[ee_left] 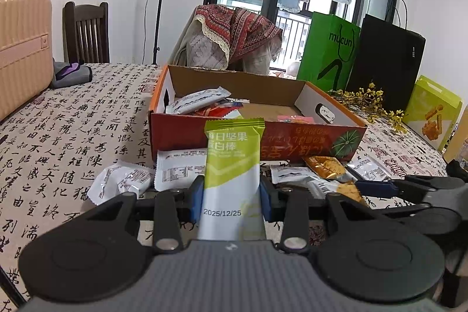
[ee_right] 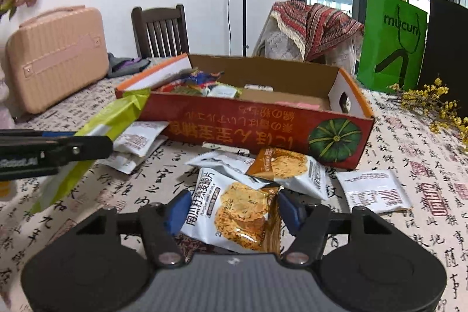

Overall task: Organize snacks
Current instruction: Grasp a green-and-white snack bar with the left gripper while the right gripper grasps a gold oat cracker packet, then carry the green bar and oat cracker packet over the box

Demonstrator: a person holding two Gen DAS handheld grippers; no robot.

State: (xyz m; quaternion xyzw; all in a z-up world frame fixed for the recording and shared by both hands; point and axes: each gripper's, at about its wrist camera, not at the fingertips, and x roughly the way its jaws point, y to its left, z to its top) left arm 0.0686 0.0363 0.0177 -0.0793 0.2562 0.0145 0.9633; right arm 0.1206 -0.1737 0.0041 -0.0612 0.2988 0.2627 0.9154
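Observation:
My left gripper (ee_left: 232, 195) is shut on a green-and-white nut bar packet (ee_left: 232, 165), held upright above the table in front of the red cardboard box (ee_left: 292, 136). The bar also shows in the right wrist view (ee_right: 96, 133), with the left gripper (ee_right: 58, 151) at the left. My right gripper (ee_right: 231, 209) stands around an orange cracker packet (ee_right: 239, 212) lying on the table; its blue pads (ee_right: 178, 209) sit at the packet's sides. The box (ee_right: 248, 130) holds several snack packets (ee_right: 204, 84).
Loose white snack packets (ee_left: 122, 180) (ee_right: 374, 190) lie on the calligraphy tablecloth (ee_left: 58, 136) before the box. A pink suitcase (ee_right: 55, 54), a chair (ee_right: 161, 31), green (ee_right: 392, 43) and black bags and yellow flowers (ee_right: 433, 104) ring the table.

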